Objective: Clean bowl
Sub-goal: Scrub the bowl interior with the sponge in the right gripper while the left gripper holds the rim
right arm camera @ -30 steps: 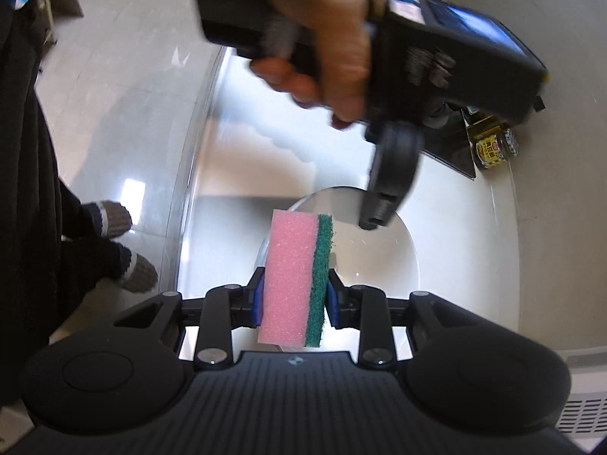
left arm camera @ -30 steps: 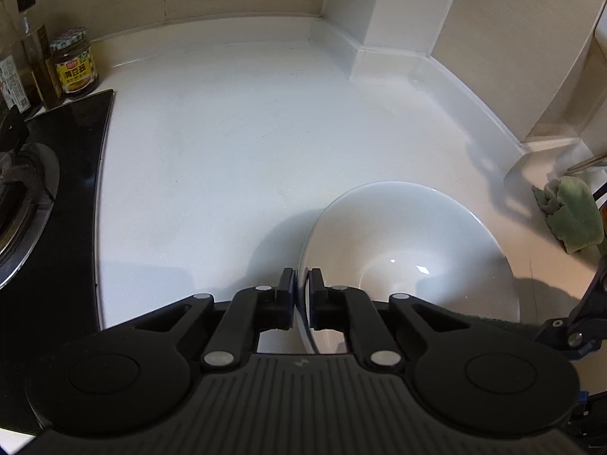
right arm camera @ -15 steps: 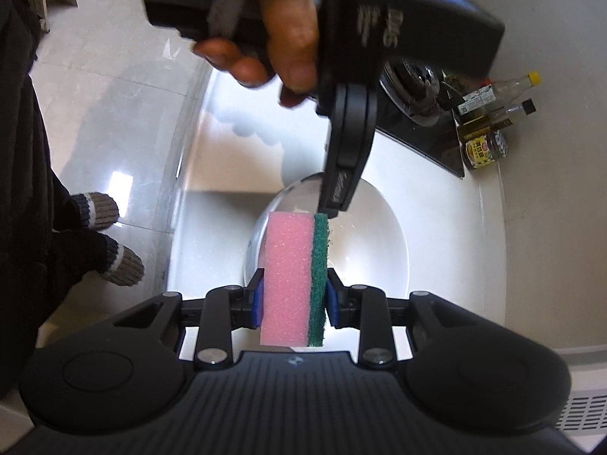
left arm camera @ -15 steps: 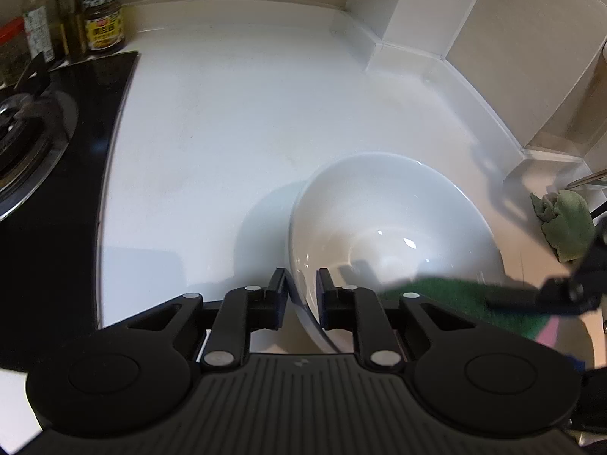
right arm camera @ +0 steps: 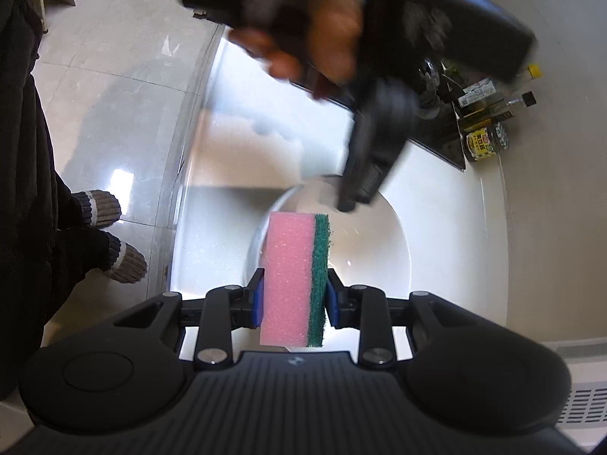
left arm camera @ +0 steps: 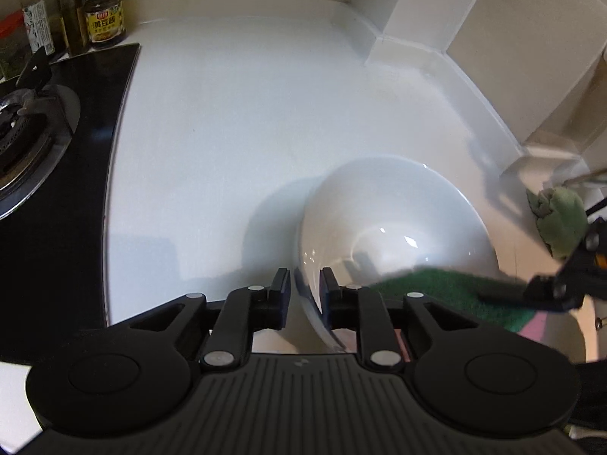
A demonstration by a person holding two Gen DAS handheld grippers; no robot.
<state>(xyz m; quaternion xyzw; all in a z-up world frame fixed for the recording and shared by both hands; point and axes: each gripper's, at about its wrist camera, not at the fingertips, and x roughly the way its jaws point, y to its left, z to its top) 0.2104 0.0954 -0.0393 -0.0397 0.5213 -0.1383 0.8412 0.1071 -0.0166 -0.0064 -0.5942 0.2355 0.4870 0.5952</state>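
A white bowl (left arm camera: pixel 398 220) sits on the white counter (left arm camera: pixel 265 113). My left gripper (left arm camera: pixel 304 290) straddles its near rim; the jaws are opening, with the rim between them and a gap at the left pad. In the right wrist view this gripper (right arm camera: pixel 354 193) shows blurred at the bowl's (right arm camera: pixel 371 250) far edge, held by a hand (right arm camera: pixel 322 38). My right gripper (right arm camera: pixel 294 292) is shut on a pink sponge with a green scouring side (right arm camera: pixel 292 265), held over the bowl. In the left wrist view the sponge (left arm camera: pixel 436 290) hangs over the bowl's near right part.
A black gas hob (left arm camera: pixel 38 144) lies left of the bowl, with a jar (left arm camera: pixel 104 19) and bottles behind it. A green cloth (left arm camera: pixel 561 220) sits to the right by the wall. The counter's front edge, the floor and the person's feet (right arm camera: pixel 114 235) show in the right wrist view.
The left jaws, shut on the bowl's rim a second ago, have spread apart. The sponge has come into the left wrist view over the bowl. The right gripper's hold is unchanged.
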